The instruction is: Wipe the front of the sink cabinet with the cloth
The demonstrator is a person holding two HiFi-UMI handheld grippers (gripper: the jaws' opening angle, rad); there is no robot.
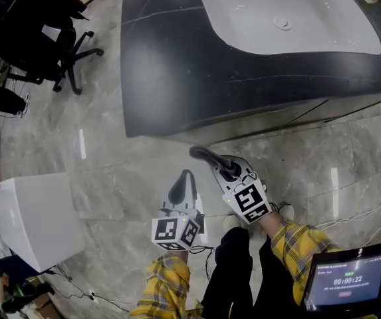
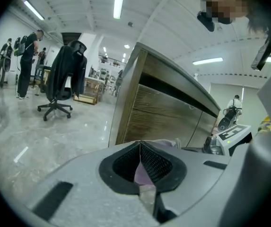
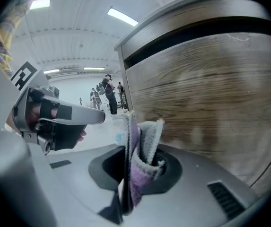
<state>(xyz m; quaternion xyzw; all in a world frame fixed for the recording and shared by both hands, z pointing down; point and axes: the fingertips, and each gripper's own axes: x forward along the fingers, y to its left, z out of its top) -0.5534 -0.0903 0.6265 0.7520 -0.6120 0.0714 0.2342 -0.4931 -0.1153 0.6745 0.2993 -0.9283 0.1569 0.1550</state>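
The sink cabinet has a dark countertop (image 1: 177,78) and a white basin (image 1: 290,12); its wood-grain front (image 3: 211,89) rises close ahead in the right gripper view. My right gripper (image 1: 198,153) is shut on a purple and white cloth (image 3: 147,136) that stands folded out of its jaws, just short of the wood. My left gripper (image 1: 182,178) sits beside and slightly behind it, lower on the floor side. Its jaws meet at the tip, with purple fabric (image 2: 144,174) wedged between the pads. The cabinet front (image 2: 163,112) lies ahead of it.
A black office chair (image 1: 37,32) stands at the far left and a white box (image 1: 37,221) at the near left. Cables (image 1: 370,205) trail on the marble floor at the right. A tablet screen (image 1: 346,284) sits at the lower right, by the person's legs. People (image 2: 26,65) stand far off.
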